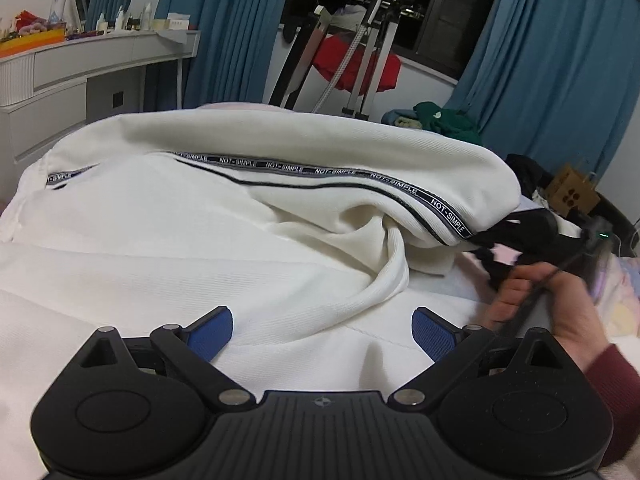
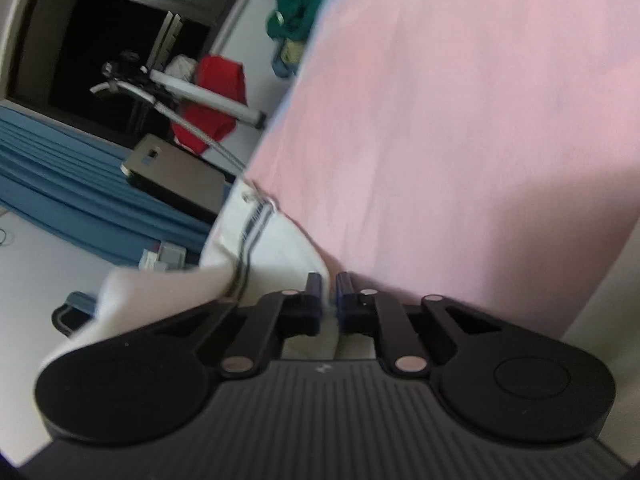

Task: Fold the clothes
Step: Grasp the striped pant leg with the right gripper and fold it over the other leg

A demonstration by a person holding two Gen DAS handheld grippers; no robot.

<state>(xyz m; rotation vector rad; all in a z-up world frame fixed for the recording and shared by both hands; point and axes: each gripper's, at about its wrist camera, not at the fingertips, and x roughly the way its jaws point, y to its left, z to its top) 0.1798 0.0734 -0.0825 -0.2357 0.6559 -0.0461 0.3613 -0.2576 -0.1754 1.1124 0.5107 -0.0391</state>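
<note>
A white garment with a black-and-white "NOT-SIMPLE" tape stripe lies spread over the bed, one part lifted and folded over the rest. My left gripper hovers just above the near cloth, blue pads wide open, nothing between them. In the left wrist view, a hand in a dark red sleeve holds my right gripper at the garment's right edge. In the right wrist view, my right gripper is shut on the white garment, pinching its edge, with the pink sheet beyond.
A white dresser with bottles stands at the back left. A garment steamer stand with a red cloth is by the dark window, between blue curtains. Green clothes and a cardboard box sit at the bed's far right.
</note>
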